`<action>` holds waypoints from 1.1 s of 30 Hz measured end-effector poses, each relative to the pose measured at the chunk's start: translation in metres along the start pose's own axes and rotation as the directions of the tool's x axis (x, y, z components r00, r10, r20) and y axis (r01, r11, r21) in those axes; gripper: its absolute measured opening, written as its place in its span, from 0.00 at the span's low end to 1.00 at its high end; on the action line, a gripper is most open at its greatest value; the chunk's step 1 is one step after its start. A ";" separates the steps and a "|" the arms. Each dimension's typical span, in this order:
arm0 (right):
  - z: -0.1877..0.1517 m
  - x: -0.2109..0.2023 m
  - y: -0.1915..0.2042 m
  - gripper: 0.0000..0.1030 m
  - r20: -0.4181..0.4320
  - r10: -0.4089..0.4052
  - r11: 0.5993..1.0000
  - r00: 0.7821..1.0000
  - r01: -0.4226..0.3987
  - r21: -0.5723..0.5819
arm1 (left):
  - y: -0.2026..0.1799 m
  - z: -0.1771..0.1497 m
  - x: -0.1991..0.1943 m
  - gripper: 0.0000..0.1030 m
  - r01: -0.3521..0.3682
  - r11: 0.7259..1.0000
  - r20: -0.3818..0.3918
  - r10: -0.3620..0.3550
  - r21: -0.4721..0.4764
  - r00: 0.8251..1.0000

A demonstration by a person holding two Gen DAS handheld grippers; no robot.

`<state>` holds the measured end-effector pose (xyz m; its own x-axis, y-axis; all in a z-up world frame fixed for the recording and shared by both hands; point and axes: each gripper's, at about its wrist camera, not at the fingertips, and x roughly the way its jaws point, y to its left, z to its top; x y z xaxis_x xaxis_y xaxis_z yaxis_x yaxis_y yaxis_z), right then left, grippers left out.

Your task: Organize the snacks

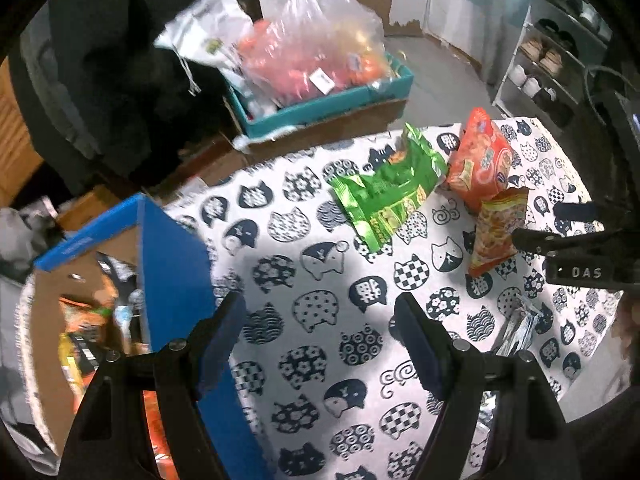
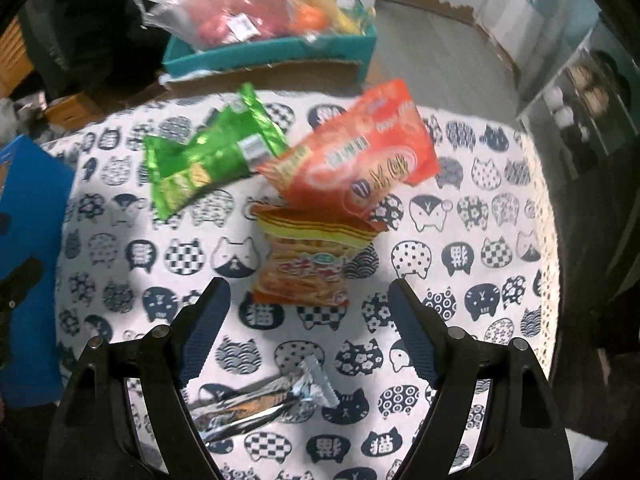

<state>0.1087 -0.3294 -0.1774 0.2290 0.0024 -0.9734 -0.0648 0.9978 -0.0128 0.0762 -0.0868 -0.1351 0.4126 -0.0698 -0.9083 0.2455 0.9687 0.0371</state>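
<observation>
a: where were the snacks?

b: a small orange snack packet (image 2: 306, 260) lay mid-cloth, just ahead of the right gripper (image 2: 308, 312), whose jaws were spread wide with nothing between them. behind it, touching or overlapping its top edge, was a bigger red-orange bag (image 2: 360, 156), and left of that a green bag (image 2: 208, 156); whether the green and red bags touched, i could not tell. a silver foil packet (image 2: 260, 400) lay below the right gripper, toward the near edge of the cat-print tablecloth (image 2: 460, 260).

a: and the left gripper?

b: the left gripper (image 1: 320, 328) was released too, jaws apart over bare cloth, holding nothing. the blue cardboard box (image 1: 176, 272) stood at the cloth's left edge, just beside the left finger, its open top showing packets inside, too blurred to name.

a: any room to move?

b: open cloth lay between the box and the green bag, and along the right edge in the right wrist view. the far edge was crowded by a teal tray (image 1: 320, 108) carrying a clear plastic bag (image 1: 316, 40).

a: anything cut off?

b: the foil packet was partly hidden by the fingers in both views. a shoe shelf (image 1: 548, 68) stood beyond the far right corner.
</observation>
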 end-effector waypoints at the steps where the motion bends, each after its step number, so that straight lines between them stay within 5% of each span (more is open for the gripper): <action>1: 0.001 0.004 -0.001 0.78 -0.006 0.003 1.000 1.000 -0.003 0.004 | 0.001 0.002 0.007 0.76 0.010 1.000 -0.011 -0.010 -0.010 1.000; 18: 0.022 0.067 -0.007 0.77 -0.050 0.010 1.000 0.999 -0.009 0.017 | -0.029 0.024 0.052 0.76 0.035 0.997 -0.039 -0.032 0.065 0.999; 22: 0.023 0.071 0.001 0.51 -0.056 0.026 0.999 0.998 -0.028 -0.018 | -0.039 0.021 0.051 0.76 0.049 0.994 -0.045 -0.044 0.094 0.998; 25: 0.021 0.069 0.006 0.40 -0.055 0.017 0.999 0.998 -0.020 -0.046 | -0.046 0.020 0.046 0.76 0.056 0.992 -0.035 -0.052 0.117 0.998; 33: 0.001 0.039 -0.011 0.38 -0.024 0.031 0.999 0.999 -0.033 -0.043 | -0.073 0.006 0.030 0.76 0.107 0.975 -0.029 -0.103 0.197 0.994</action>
<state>0.1192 -0.3404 -0.2146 0.2033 0.0322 -0.9786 -0.1141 0.9934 0.0090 0.0755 -0.1612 -0.1624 0.3598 -0.1625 -0.9188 0.4559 0.8898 0.0211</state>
